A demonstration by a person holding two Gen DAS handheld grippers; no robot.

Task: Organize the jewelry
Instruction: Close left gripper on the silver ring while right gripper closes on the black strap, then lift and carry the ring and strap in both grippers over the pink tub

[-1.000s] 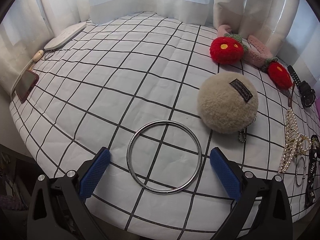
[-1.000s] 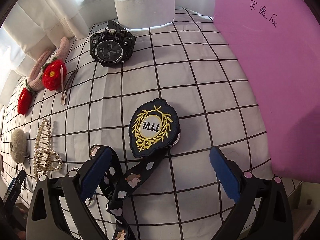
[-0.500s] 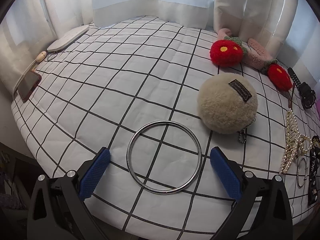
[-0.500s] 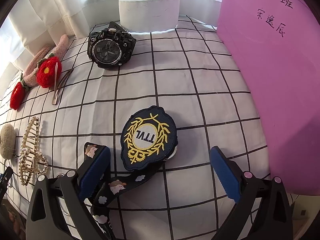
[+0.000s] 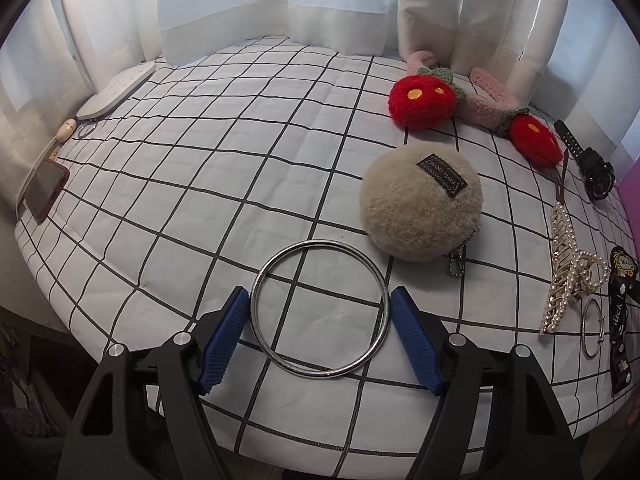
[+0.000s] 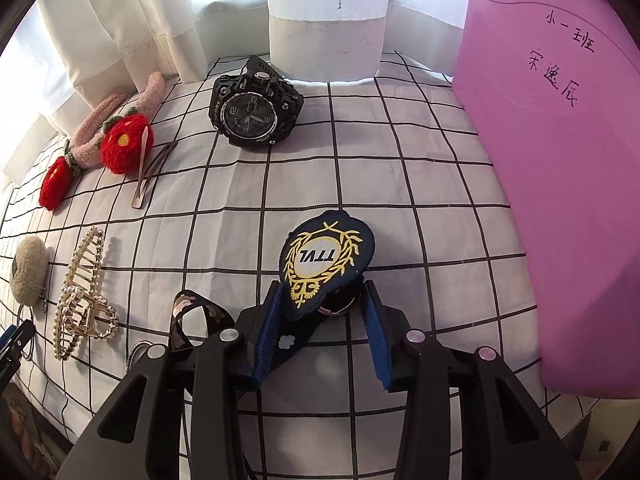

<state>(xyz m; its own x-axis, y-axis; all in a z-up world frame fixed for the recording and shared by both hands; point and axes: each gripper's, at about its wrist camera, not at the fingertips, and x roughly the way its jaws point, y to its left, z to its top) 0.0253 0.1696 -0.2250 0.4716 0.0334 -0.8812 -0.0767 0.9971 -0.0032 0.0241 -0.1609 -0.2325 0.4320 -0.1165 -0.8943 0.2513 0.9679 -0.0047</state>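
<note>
The left gripper [image 5: 320, 322] has just been closing: half a second ago its blue pads stood well clear of the metal ring [image 5: 320, 309], and now they sit right at the ring's left and right edges, touching or nearly so (I cannot tell whether they press). The ring lies flat on the checked cloth [image 5: 224, 168], in the same spot as before, just beside the beige pompom [image 5: 420, 202].

The right gripper [image 6: 322, 312] has also just been closing. Its jaws were wide apart on either side of the badge [image 6: 328, 258] half a second ago; now they are drawn in tight and pinch the lower part of the badge, where its dark strap [image 6: 192, 316] joins. The badge tilts up from the cloth between the pads.

The black watch [image 6: 250, 114], pearl hair claw [image 6: 82, 292] and pink folder [image 6: 560, 184] lie as they did earlier.
</note>
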